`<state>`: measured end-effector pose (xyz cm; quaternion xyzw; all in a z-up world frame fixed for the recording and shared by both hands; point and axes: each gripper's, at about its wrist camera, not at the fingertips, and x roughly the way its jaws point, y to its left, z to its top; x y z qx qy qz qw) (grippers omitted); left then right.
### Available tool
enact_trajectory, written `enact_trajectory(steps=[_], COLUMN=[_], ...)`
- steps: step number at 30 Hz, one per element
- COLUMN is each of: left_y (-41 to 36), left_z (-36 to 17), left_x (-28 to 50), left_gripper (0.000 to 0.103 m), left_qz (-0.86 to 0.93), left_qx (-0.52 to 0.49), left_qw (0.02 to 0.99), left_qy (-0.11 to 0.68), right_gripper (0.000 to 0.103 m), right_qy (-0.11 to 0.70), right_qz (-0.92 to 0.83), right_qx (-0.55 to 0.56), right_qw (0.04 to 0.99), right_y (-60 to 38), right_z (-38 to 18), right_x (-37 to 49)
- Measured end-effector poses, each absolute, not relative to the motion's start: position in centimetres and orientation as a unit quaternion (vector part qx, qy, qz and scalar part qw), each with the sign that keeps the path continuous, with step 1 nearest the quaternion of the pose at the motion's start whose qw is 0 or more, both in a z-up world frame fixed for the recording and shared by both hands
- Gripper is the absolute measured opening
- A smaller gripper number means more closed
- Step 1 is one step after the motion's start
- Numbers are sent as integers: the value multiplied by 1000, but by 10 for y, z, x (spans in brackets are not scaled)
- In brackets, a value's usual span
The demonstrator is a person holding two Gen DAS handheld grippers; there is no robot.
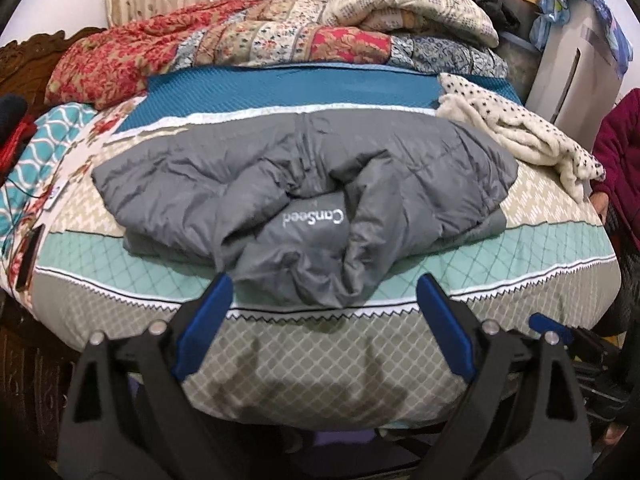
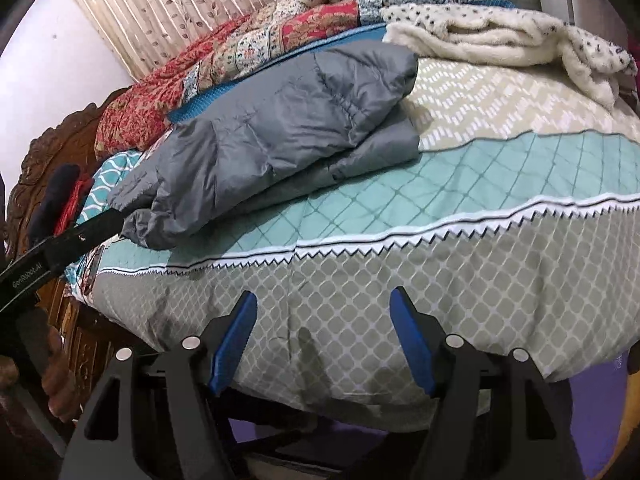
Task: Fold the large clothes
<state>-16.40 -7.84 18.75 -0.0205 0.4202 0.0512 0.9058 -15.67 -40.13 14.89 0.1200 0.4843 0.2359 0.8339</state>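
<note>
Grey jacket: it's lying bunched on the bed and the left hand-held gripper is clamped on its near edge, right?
Not clamped. In the left wrist view the left hand-held gripper stands open, with nothing between its pads. The grey jacket does lie bunched on the bed.

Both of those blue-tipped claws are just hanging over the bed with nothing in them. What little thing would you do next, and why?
Probably ease the left gripper forward onto the near edge of the grey jacket and close on it. The jacket lies bunched on the bedspread, sleeves folded in but lumpy. Both grippers are open and empty, and the right gripper sits over bare bedspread, off to the jacket's side.
</note>
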Motion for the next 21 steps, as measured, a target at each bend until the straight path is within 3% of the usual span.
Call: enact_trajectory(steps=[21], left_y=[-3], left_z=[204], left_x=[-202], left_gripper=[95], left_qz=[69], left_qx=[-62], left_qw=[928], left_qy=[361], right_gripper=[68], right_qy=[464], right_qz=[188], right_qx=[76], right_qw=[862], right_y=[-376], right_z=[200], right_x=[-162])
